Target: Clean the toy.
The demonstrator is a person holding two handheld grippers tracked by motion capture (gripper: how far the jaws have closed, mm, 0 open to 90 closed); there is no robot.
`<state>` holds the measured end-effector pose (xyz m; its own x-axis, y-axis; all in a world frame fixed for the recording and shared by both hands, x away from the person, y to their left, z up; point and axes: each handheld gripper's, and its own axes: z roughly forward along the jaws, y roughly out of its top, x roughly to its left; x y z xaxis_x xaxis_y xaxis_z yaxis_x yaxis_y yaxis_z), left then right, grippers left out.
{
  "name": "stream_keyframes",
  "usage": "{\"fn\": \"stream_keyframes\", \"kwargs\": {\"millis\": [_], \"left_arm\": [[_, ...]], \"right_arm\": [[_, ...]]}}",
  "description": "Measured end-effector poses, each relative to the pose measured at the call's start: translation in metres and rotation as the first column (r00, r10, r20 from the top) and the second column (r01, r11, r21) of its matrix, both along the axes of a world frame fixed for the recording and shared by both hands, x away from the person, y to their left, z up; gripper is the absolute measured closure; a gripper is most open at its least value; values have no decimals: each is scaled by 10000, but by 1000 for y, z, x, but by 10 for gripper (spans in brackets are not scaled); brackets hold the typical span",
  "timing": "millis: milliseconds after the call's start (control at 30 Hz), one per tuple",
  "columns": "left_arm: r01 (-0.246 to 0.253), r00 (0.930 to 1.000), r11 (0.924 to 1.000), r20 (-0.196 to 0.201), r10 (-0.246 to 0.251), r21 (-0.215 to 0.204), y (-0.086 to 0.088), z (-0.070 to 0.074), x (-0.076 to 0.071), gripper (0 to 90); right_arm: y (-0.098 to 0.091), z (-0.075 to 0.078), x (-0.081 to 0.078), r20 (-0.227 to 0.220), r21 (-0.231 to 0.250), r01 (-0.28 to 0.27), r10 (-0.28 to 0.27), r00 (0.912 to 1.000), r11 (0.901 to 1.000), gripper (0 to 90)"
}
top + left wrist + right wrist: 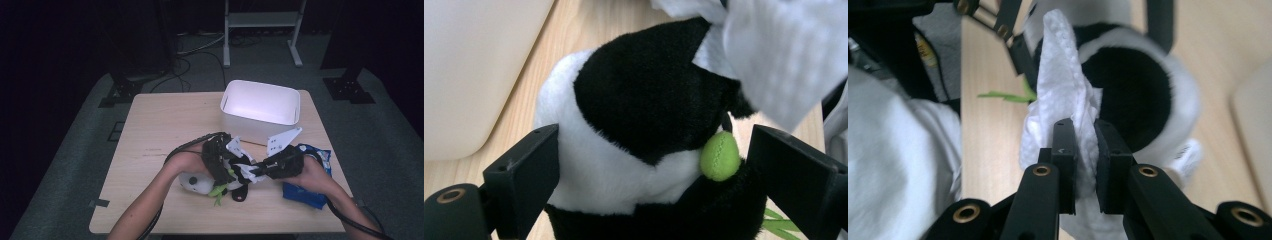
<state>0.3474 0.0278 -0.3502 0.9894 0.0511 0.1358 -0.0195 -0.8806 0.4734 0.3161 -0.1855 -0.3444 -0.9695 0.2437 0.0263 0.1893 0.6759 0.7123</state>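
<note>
Both tongs were busy: left gripper had its 2 jaws clamped around the plush panda, which sat on the table near the white bin. Right gripper was pinching a white tissue right against the panda.

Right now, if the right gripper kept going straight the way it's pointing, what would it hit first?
The right gripper is already shut on a white paper towel. Straight ahead, just past the towel, lies the black-and-white panda plush, so it would probably press the towel into that first, though the depth is hard to judge.
</note>
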Motion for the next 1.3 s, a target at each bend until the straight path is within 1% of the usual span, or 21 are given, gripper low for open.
{"fn": "stream_keyframes", "kwargs": {"millis": [100, 200, 267, 300, 367, 400, 433, 500, 600, 667, 733, 800, 867, 933, 1000, 1100, 1133, 1167, 1200, 1233, 1300], "left_arm": [[73, 10000, 10000, -22, -73, -27, 1, 0, -1, 78], [148, 9999, 9999, -78, -149, -42, 2, 0, -2, 78], [162, 9998, 9998, -93, -162, -66, 3, 0, -3, 78], [194, 9998, 9998, -81, -194, -47, 4, 0, -4, 78], [225, 9995, 9994, -209, -230, -258, 7, 0, -4, 79], [205, 9995, 9993, -239, -212, -302, 8, 0, -4, 79], [219, 9993, 9992, -285, -228, -328, 8, 0, -4, 80], [202, 9994, 9991, -273, -212, -384, 8, 0, -5, 80], [232, 9994, 9990, -244, -241, -382, 7, -1, -6, 79], [207, 9995, 9990, -250, -217, -401, 7, -1, -7, 79], [165, 9993, 9985, -326, -182, -525, 8, -2, -7, 79], [204, 9989, 9981, -415, -228, -585, 9, -1, -6, 79], [229, 9987, 9980, -435, -255, -583, 10, -1, -6, 79], [249, 9987, 9976, -438, -277, -646, 11, 0, -6, 79], [186, 9990, 9965, -379, -218, -813, 14, 2, -6, 79], [50, 9997, 9960, -251, -73, -895, 23, 7, -7, 79], [50, 9997, 9960, -251, -73, -895, 23, 7, -7, 79], [-5, 9998, 9961, -195, -12, -879, 29, 9, -8, 79], [-105, 9999, 9964, -102, 96, -841, 34, 8, -9, 79], [-243, 9997, 9969, -3, 243, -752, 40, 8, -9, 79], [-554, 9984, 9956, 29, 557, -753, 52, 6, -7, 79]], "right_arm": [[3, 5, 6, 163, 47, 215, -216, 9996, 9998, 801], [9, 6, 14, 182, 91, 408, -409, 9990, 9991, 801], [13, 4, 17, 188, 68, 354, -355, 9992, 9993, 800], [15, 3, 18, 115, 111, 331, -332, 9994, 9994, 801], [16, 1, 16, 28, 159, 257, -258, 9997, 9995, 801], [15, 1, 16, 45, 154, 206, -207, 9998, 9997, 801], [15, 0, 14, -44, 187, 206, -205, 9998, 9996, 801], [13, -2, 11, -200, 130, 88, -86, 9998, 9999, 801], [10, -3, 9, -292, -51, -134, 132, 9995, 9999, 800], [9, 0, 9, -149, -38, -142, 142, 9998, 9999, 797], [9, 3, 10, -61, 118, -15, 16, 10000, 9999, 797], [11, 4, 12, 147, 166, 132, -135, 9998, 9998, 797], [13, 5, 13, 189, 182, 202, -205, 9996, 9996, 797], [20, 2, 14, 176, 142, 89, -91, 9998, 9999, 798], [21, 0, 14, 95, 131, 57, -58, 9999, 9999, 798], [20, 0, 15, 119, 58, 163, -163, 9998, 9999, 798], [20, 0, 15, 119, 58, 163, -163, 9998, 9999, 798], [19, 0, 15, 86, 48, 243, -243, 9997, 9997, 798], [18, -1, 18, 154, -3, 315, -315, 9994, 9995, 798], [17, -1, 20, 84, 39, 356, -357, 9993, 9994, 798], [16, -1, 23, 32, 52, 417, -417, 9991, 9991, 798]]}}
